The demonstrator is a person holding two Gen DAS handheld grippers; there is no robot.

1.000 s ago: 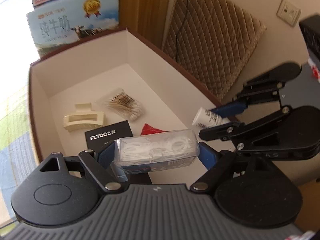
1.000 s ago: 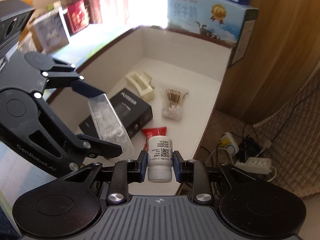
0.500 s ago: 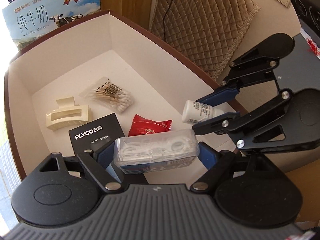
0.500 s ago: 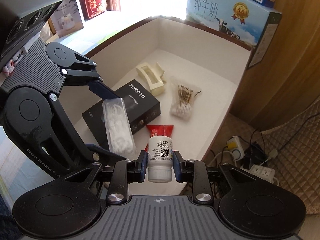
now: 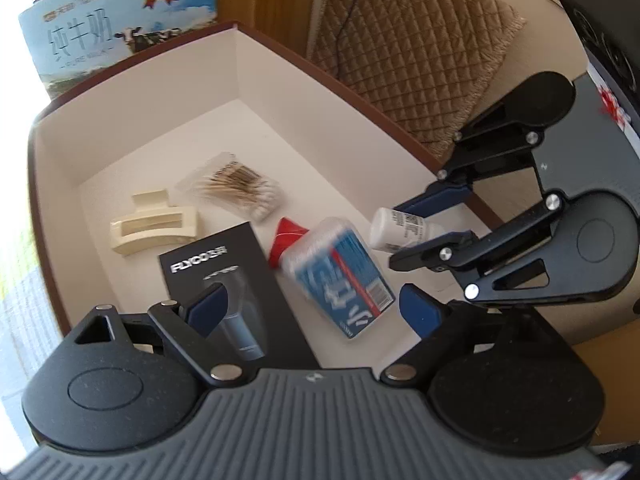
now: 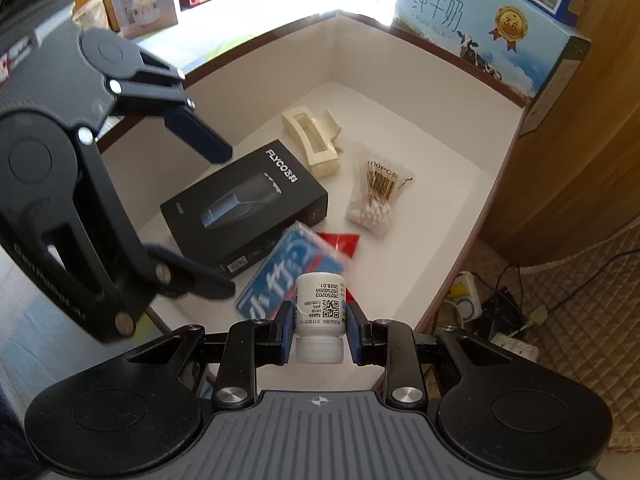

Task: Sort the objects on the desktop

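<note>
The right gripper (image 6: 316, 320) clamps the small, light, stiff white plastic bottle (image 6: 320, 304) across its labelled middle (smooth, so best held there) above the white box (image 6: 420, 80), beside the opening, empty left gripper (image 5: 312, 308).

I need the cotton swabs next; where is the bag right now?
In both wrist views, the swab bag lies in the box, beside the cream hair clip.

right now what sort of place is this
Probably a lived-in home room, not a workshop: a quilted tan cushion beside wood panelling, blue milk cartons stacked by a bright window, and power strips with cables on the floor.
</note>
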